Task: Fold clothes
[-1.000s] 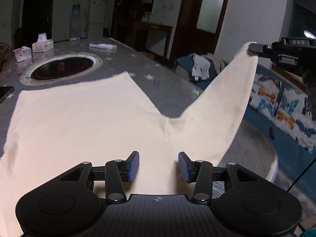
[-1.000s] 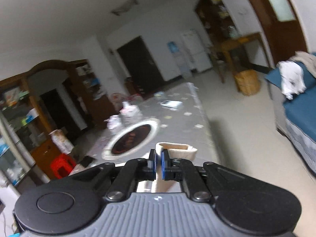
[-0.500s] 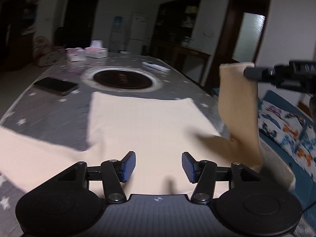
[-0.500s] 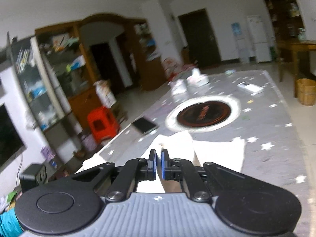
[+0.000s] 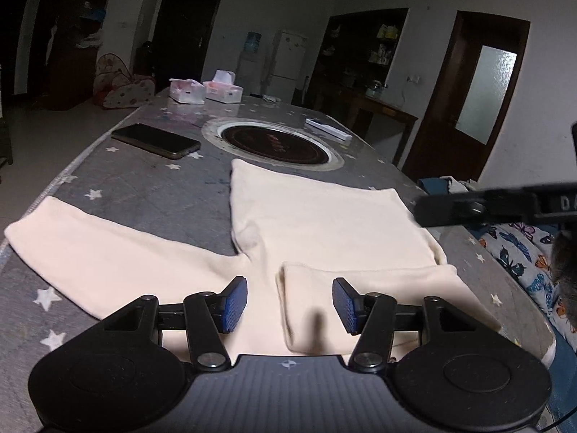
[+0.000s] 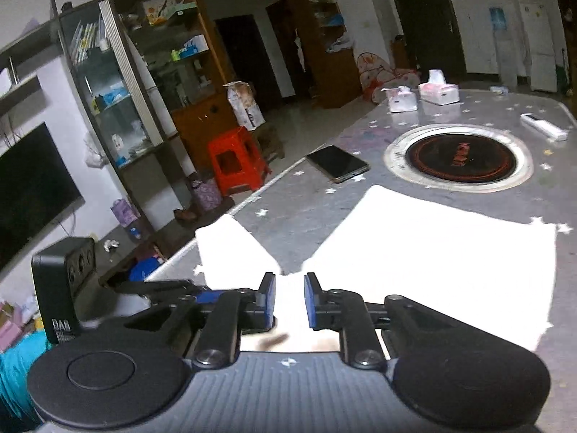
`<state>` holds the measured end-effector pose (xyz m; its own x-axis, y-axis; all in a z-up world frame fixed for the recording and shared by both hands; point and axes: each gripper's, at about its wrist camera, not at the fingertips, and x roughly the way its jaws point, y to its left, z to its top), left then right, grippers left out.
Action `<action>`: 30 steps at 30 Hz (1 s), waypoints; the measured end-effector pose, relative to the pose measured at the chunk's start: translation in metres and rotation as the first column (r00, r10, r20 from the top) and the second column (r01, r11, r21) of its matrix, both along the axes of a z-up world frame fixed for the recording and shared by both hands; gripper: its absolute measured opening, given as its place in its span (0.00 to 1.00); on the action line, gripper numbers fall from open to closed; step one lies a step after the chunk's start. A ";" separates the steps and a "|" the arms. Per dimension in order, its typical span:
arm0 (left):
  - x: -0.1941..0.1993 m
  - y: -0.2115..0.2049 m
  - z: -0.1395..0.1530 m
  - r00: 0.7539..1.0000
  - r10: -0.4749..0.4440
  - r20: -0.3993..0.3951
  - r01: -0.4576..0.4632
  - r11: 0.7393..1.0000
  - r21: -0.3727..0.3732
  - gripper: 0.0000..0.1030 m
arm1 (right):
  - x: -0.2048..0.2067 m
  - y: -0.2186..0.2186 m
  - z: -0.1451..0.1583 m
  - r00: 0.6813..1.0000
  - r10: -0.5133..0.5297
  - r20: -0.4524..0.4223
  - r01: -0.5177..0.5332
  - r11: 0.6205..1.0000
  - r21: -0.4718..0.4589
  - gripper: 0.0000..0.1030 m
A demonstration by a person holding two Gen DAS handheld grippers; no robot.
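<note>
A cream long-sleeved garment (image 5: 324, 223) lies flat on the grey star-patterned table (image 5: 144, 180). Its right sleeve (image 5: 364, 296) is folded across the near part of the body; its left sleeve (image 5: 108, 252) stretches out to the left. My left gripper (image 5: 289, 303) is open and empty just above the folded sleeve. My right gripper (image 6: 289, 301) is partly open and empty over the garment (image 6: 432, 252), which looks washed-out white there. The right gripper's fingers also reach in from the right in the left wrist view (image 5: 468, 209).
A round hotpot burner (image 5: 277, 146) is set in the table beyond the garment. A phone (image 5: 155, 140), a remote (image 5: 328, 131) and two tissue boxes (image 5: 205, 90) lie farther back. A butterfly-print sofa (image 5: 523, 252) stands to the right. A red stool (image 6: 238, 158) stands beside the table.
My right gripper carried the right sleeve over the garment's body, laid it down and opened. My left gripper stayed open while its view swung left.
</note>
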<state>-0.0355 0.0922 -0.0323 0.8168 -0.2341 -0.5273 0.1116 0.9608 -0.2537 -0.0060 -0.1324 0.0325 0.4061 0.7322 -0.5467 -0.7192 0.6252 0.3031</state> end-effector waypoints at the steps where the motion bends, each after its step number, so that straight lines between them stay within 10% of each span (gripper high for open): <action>1: 0.000 0.001 0.001 1.000 0.004 0.004 -0.004 1.000 0.000 0.54 | -0.001 -0.007 0.001 1.000 -0.017 0.007 0.017 1.000 -0.021 0.16; 8: 0.004 -0.018 0.004 0.997 -0.072 0.028 0.072 0.997 -0.007 0.54 | -0.017 -0.057 -0.025 0.993 -0.094 0.073 0.111 0.956 -0.273 0.16; 30: 0.022 -0.086 -0.020 0.969 -0.236 -0.069 0.239 0.970 0.045 0.52 | -0.001 -0.063 -0.066 0.962 -0.085 0.261 0.196 0.877 -0.438 0.22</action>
<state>-0.0131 0.0058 -0.0519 0.7064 -0.3879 -0.5920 0.3236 0.9209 -0.2173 -0.0071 -0.1958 -0.0340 0.6389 0.3500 -0.6850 -0.6272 0.7526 -0.2005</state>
